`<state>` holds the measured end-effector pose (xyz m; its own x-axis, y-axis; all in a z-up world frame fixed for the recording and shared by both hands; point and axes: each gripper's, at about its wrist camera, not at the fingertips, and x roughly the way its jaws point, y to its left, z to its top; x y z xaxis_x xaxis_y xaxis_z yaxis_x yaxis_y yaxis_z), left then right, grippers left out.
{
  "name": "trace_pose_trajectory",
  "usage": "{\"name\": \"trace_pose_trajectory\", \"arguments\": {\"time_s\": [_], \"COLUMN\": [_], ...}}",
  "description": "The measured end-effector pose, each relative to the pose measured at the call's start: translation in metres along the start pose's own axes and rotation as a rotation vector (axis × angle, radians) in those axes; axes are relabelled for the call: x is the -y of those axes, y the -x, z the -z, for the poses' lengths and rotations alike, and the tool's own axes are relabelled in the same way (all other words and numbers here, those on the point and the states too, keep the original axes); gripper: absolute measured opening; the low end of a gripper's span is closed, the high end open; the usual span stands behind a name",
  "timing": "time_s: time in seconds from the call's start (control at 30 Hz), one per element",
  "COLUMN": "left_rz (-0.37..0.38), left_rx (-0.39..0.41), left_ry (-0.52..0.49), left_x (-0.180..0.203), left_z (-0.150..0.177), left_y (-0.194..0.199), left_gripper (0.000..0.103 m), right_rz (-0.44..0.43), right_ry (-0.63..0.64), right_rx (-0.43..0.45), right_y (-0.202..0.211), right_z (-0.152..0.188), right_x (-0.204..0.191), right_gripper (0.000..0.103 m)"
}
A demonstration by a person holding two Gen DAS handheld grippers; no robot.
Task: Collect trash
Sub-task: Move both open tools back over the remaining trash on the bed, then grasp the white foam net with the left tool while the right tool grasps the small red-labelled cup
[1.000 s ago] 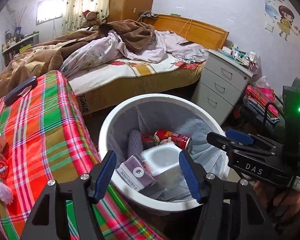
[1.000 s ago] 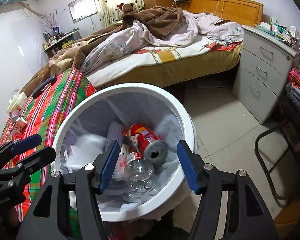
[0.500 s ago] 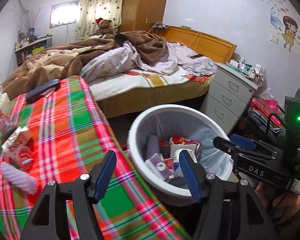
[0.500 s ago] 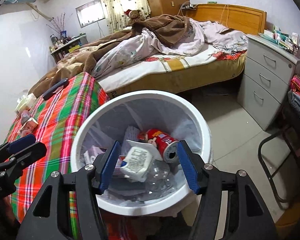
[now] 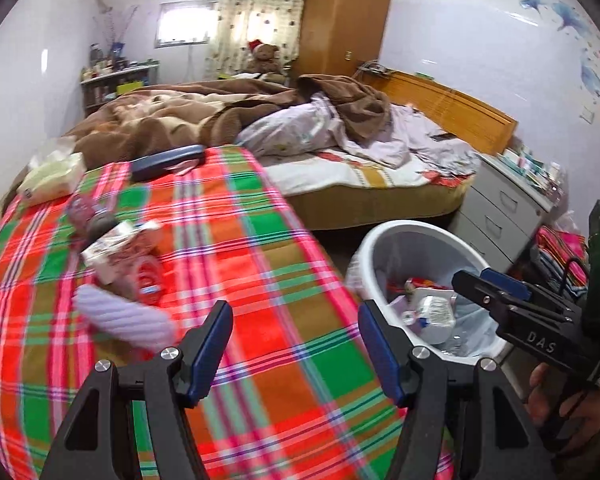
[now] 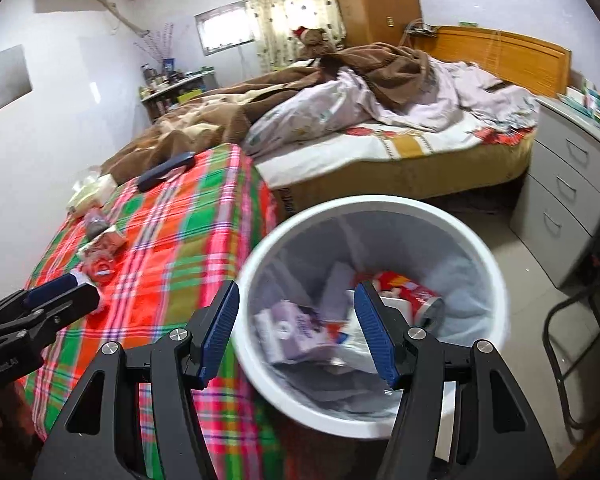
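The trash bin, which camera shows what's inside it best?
The right wrist view: the trash bin sits right below the open right claw, so its whole opening and contents show, though blurred. The left wrist view shows the bin off to the side, partly hidden by both claws.

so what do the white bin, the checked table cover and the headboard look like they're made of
White bin: likely plastic, with a smooth, evenly moulded rim, lined with a thin translucent bag. Checked table cover: woven cloth, matte, draping over the edge. Headboard: wood or wood veneer, orange-brown with a slight sheen.
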<state>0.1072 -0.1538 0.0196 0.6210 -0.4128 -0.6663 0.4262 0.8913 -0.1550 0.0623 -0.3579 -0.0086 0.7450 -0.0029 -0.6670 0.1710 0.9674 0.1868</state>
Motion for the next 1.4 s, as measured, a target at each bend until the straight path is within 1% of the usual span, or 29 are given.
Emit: {"name": "trace_pose_trajectory", "arguments": {"time_s": [0.13,0.37,0.47,0.67,0.7,0.77,0.83,0.87,0.97,1.03,1.07,1.17,1.23,1.4], "left_rz": [-0.051,-0.127,-0.144,-0.135,-0.133,-0.13,-0.112,-0.114,-0.091,-0.077,-0.08,-0.096,-0.093,-0.131], "left_rx": [0.006,0.003,0.003,-0.018,-0.018,-0.044,-0.057,-0.075,-0.115,-0.111,-0.117,-0.125,-0.134,-0.141], "left_ry": [0.073,0.182,0.217,0.308,0.313,0.331,0.329,0.33,0.349,0.349,0.339,0.326,0.329,0.325], "left_x": [-0.036,-0.088,-0.104,-0.13,-0.132,-0.135,-0.135,-0.135,-0.14,-0.143,-0.144,-0.152,-0.159,-0.176], "left_z": [0.005,0.015,0.015,0.013,0.012,0.012,0.012,0.014,0.018,0.02,0.021,0.021,0.022,0.029], "left_y": [0.007,0.011,0.008,-0.013,-0.017,-0.027,-0.036,-0.042,-0.053,-0.053,-0.052,-0.046,-0.039,-0.027], "left_gripper": [0.065,0.065,0.065,0.065,0.065,0.065,0.065,0.065,0.065,0.065,0.067,0.067,0.067,0.067], "right_rz": [-0.032,-0.091,-0.112,-0.137,-0.137,-0.142,-0.144,-0.149,-0.158,-0.165,-0.174,-0.192,-0.209,-0.247], "right_ry": [0.035,0.108,0.134,0.16,0.169,0.178,0.178,0.18,0.187,0.192,0.198,0.218,0.222,0.227], "right_rx": [-0.003,-0.021,-0.026,-0.051,-0.06,-0.065,-0.073,-0.077,-0.096,-0.109,-0.112,-0.129,-0.139,-0.157], "right_y": [-0.006,-0.024,-0.033,-0.055,-0.06,-0.066,-0.071,-0.074,-0.083,-0.088,-0.09,-0.095,-0.098,-0.101], "right_z": [-0.001,-0.006,-0.009,-0.015,-0.016,-0.018,-0.02,-0.021,-0.022,-0.022,-0.022,-0.021,-0.021,-0.02], "right_x": [-0.021,-0.058,-0.073,-0.095,-0.099,-0.105,-0.109,-0.111,-0.119,-0.125,-0.127,-0.138,-0.144,-0.157], "right_gripper": [0.061,0.061,0.061,0.061,0.061,0.061,0.061,0.061,0.061,0.061,0.061,0.061,0.061,0.061]}}
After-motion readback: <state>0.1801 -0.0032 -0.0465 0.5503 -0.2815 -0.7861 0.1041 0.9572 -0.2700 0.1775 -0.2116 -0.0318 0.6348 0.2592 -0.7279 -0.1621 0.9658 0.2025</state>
